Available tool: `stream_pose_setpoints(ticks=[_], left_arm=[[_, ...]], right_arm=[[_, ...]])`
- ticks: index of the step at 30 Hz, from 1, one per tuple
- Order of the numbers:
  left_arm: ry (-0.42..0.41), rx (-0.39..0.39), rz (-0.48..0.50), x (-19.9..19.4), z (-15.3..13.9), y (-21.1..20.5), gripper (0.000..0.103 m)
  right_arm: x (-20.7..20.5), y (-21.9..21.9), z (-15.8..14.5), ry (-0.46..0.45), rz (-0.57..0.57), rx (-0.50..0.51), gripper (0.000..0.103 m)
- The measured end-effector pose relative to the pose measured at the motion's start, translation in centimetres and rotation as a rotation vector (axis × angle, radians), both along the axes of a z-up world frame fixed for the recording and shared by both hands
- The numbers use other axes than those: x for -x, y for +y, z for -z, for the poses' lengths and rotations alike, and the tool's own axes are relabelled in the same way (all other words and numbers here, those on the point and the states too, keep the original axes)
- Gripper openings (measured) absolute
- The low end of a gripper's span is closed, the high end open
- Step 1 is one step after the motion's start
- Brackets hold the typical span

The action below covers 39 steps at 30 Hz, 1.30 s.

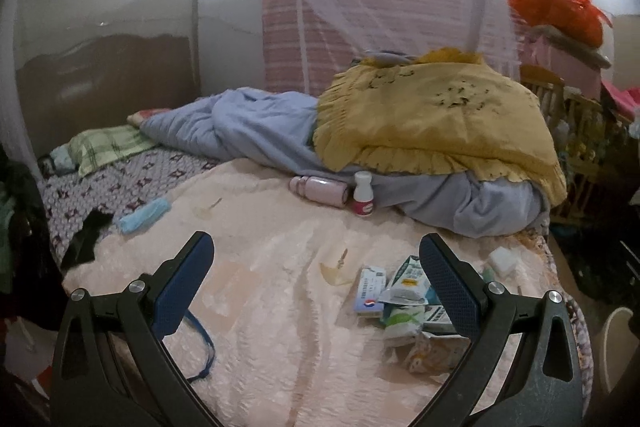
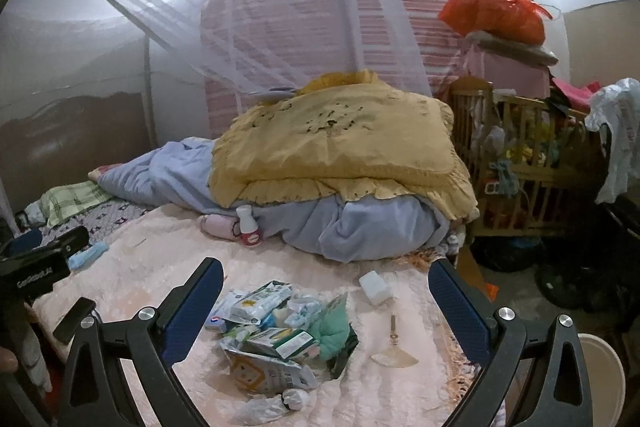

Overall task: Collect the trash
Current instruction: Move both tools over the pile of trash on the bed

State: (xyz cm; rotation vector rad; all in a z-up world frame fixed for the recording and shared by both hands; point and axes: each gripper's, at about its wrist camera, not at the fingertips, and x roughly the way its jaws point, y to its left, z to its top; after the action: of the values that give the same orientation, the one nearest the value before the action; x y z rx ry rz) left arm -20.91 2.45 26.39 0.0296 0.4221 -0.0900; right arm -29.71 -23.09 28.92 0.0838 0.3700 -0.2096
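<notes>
A pile of trash (image 2: 276, 331) of crushed cartons, wrappers and boxes lies on the pink bedspread (image 2: 160, 259), between my right gripper's fingers in the right wrist view. My right gripper (image 2: 326, 291) is open and empty above it. The pile shows in the left wrist view (image 1: 404, 303) by the right finger. My left gripper (image 1: 316, 267) is open and empty over bare bedspread (image 1: 260, 227). A white bottle (image 1: 363, 195) and a pink bottle (image 1: 320, 190) lie by the blue quilt. A blue face mask (image 1: 146, 215) lies at the left. A small white packet (image 2: 375, 287) and a small fan-shaped item (image 2: 394, 347) lie right of the pile.
A blue quilt (image 2: 360, 227) under a yellow blanket (image 2: 340, 147) fills the back of the bed. A mosquito net (image 2: 280, 27) hangs above. A wooden crib (image 2: 520, 167) full of clutter stands at the right. A white bin rim (image 2: 600, 371) shows at the lower right.
</notes>
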Motion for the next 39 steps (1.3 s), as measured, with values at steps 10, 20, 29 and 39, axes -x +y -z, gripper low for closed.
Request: stream_pose_setpoints(ticks=[10, 20, 29, 39], left_arm=[[-0.014, 0.008, 0.014, 0.5, -0.3, -0.6, 0.102], [-0.007, 0.008, 0.04, 0.4, 0.0, -1.0, 0.102], [-0.001, -0.003, 0.051, 0.4, 0.4, -1.8, 0.102], [0.015, -0.003, 0.06, -0.2, 0.7, -2.4, 0.102]], right_arm=[[0.8, -0.3, -0.1, -0.003, 0.017, 0.012, 0.102], [0.9, -0.3, 0.0, 0.003, 0.017, 0.014, 0.102], [0.9, -0.7, 0.6, 0.024, 0.026, 0.011, 0.102], [0.8, -1.0, 0.8, 0.035, 0.026, 0.014, 0.102]])
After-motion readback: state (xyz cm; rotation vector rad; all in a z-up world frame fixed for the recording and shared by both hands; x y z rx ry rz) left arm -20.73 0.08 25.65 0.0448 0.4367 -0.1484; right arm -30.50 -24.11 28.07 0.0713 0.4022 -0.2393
